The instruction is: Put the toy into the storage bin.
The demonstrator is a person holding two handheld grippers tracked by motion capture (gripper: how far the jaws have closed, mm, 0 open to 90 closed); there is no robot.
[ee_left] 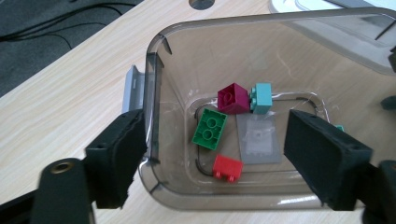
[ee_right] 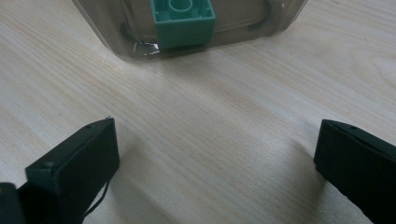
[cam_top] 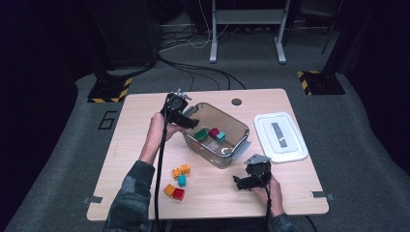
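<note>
Your left gripper (ee_left: pixel 215 154) hangs over the bin (ee_left: pixel 154 93), jaws apart above the red brick (ee_left: pixel 227 168); your right gripper (ee_right: pixel 215 168) waits with jaws apart on the worktop (ee_right: pixel 210 116).

High view sits above the person's side, looking forward and down over the whole worktop (cam_top: pixel 145 111) and the floor beyond. Left gripper view hangs close over the clear bin (ee_left: pixel 154 79), peering down between its own jaws into it. Right gripper view skims low along the worktop, close to the bin's wall. All three share that bin.
</note>
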